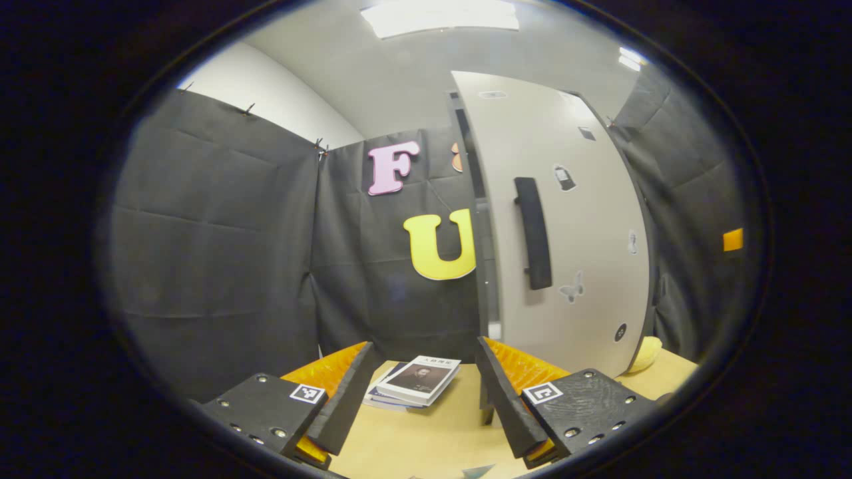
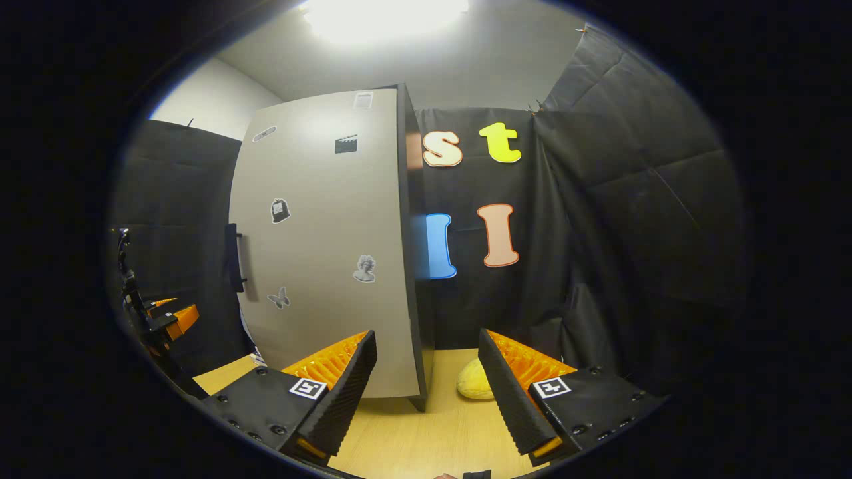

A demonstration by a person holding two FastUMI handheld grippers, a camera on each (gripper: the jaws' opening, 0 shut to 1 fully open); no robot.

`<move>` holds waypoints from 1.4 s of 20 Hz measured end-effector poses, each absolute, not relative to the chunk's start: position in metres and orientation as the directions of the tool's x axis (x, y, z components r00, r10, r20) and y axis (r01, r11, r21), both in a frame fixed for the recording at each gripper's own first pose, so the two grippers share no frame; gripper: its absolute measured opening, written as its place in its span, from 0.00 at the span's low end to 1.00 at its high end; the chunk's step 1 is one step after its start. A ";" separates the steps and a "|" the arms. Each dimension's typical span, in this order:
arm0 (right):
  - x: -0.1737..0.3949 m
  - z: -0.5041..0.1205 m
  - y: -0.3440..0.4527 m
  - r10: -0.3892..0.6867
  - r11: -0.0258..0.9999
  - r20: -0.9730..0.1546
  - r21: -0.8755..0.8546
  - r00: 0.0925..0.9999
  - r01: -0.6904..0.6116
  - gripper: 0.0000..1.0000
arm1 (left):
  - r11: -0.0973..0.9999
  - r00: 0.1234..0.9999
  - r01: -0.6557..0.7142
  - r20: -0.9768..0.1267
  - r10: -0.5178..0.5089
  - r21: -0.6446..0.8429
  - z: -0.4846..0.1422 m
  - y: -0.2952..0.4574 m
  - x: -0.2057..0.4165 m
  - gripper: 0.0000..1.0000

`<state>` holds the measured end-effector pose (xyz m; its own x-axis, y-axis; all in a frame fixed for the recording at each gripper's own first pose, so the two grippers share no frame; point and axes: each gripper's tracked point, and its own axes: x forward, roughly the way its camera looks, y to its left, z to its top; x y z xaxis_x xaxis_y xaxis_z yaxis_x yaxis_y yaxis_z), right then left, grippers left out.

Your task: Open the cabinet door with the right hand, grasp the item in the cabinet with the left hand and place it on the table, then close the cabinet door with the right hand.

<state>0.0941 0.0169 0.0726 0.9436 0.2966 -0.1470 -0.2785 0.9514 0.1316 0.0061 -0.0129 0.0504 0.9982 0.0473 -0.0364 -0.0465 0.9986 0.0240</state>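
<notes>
In the left gripper view the left gripper (image 1: 426,399) sits at the bottom of the frame, fingers spread wide with nothing between them, above the wooden table (image 1: 426,442). Just beyond lies a stack of books (image 1: 414,382). Right of centre stands the cabinet door (image 1: 566,233) with its dark handle (image 1: 534,233).

In the right gripper view the right gripper (image 2: 426,392) is likewise spread and empty. The door fills the centre-left, and a yellow object (image 2: 476,388) lies on the table at lower centre, beside the cabinet's corner. The left gripper shows at the far left edge.

matt smooth cabinet door (image 1: 572,226) with a matt handle (image 1: 534,233); pale wood-look table (image 1: 426,432); glossy paper books (image 1: 416,382); creased cloth wall (image 1: 213,253).
</notes>
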 end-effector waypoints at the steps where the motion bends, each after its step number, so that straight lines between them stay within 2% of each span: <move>1: 0.096 0.068 0.010 0.298 0.951 -0.147 0.130 0.943 -0.280 0.96 | 0.998 0.998 -0.051 -0.040 0.052 0.028 0.053 -0.021 0.003 0.90; 2: 0.097 0.065 0.006 0.303 0.949 -0.146 0.132 0.942 -0.285 0.96 | 0.998 0.997 -0.058 -0.043 0.059 0.032 0.053 -0.028 -0.001 0.90; 3: 0.097 0.064 0.003 0.311 0.946 -0.142 0.139 0.940 -0.293 0.92 | 0.998 0.997 -0.061 -0.043 0.062 0.035 0.054 -0.035 -0.004 0.90; 4: 0.097 0.062 0.001 0.317 0.943 -0.135 0.146 0.939 -0.298 0.98 | 0.997 0.997 -0.062 -0.041 0.063 0.041 0.056 -0.041 -0.007 0.90; 5: 0.096 0.062 -0.001 0.318 0.942 -0.130 0.153 0.939 -0.298 0.98 | 0.997 0.997 -0.059 -0.042 0.061 0.049 0.057 -0.047 -0.009 0.92; 10: 0.088 0.063 -0.008 0.289 0.950 -0.110 0.153 0.951 -0.271 0.98 | 0.997 0.999 -0.026 -0.039 0.029 0.067 0.063 -0.058 -0.013 0.91; 17: 0.077 0.075 0.005 0.268 0.956 -0.078 0.141 0.960 -0.256 0.98 | 0.998 0.999 -0.021 -0.028 0.023 0.065 0.067 -0.040 -0.012 0.92; 28: 0.074 0.080 0.020 0.259 0.962 -0.089 0.114 0.962 -0.248 0.98 | 0.998 0.999 -0.019 -0.029 0.021 0.053 0.063 -0.023 -0.006 0.91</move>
